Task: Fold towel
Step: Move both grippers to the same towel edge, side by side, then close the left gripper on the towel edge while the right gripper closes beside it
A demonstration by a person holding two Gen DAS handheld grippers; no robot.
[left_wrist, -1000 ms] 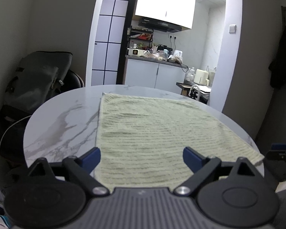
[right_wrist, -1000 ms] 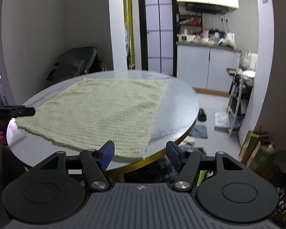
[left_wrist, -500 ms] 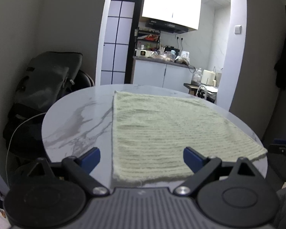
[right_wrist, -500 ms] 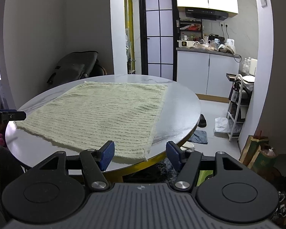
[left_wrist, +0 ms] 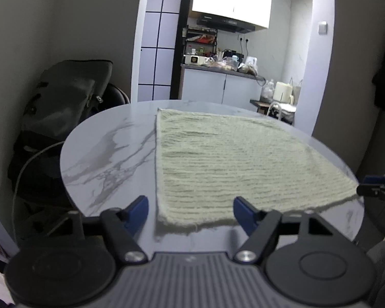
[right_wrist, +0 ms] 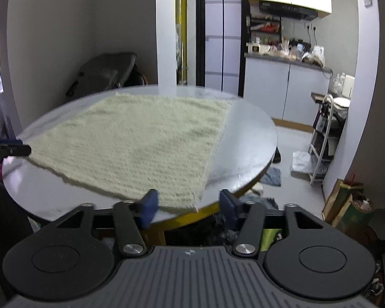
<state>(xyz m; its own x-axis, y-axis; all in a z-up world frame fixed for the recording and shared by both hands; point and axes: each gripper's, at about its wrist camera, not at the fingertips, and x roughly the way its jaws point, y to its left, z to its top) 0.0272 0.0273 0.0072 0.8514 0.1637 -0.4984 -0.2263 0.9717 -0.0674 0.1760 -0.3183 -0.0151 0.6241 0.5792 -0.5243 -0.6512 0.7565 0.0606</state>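
Note:
A pale green ribbed towel (left_wrist: 231, 159) lies spread flat on the round marble table (left_wrist: 110, 154). My left gripper (left_wrist: 191, 213) hovers at the towel's near left corner, which lies between its blue pads without touching them; its jaws are closing. In the right wrist view the towel (right_wrist: 141, 138) reaches to the table's (right_wrist: 246, 138) near edge. My right gripper (right_wrist: 189, 204) straddles the near right corner there, jaws closing, pads clear of the cloth. Each gripper shows in the other's view: the right gripper (left_wrist: 377, 185) and the left gripper (right_wrist: 10, 148).
A dark bag (left_wrist: 64, 97) rests on a chair behind the table's left side, with a cable (left_wrist: 25, 169) hanging below. The kitchen counter (right_wrist: 282, 59) stands beyond. A white rack (right_wrist: 326, 133), cloths on the floor (right_wrist: 272, 175) and paper bags (right_wrist: 346, 200) lie to the right.
Both pairs of jaws have narrowed. The left gripper shifted from over the towel's near edge until the left corner lies between its pads. The towel stays flat.

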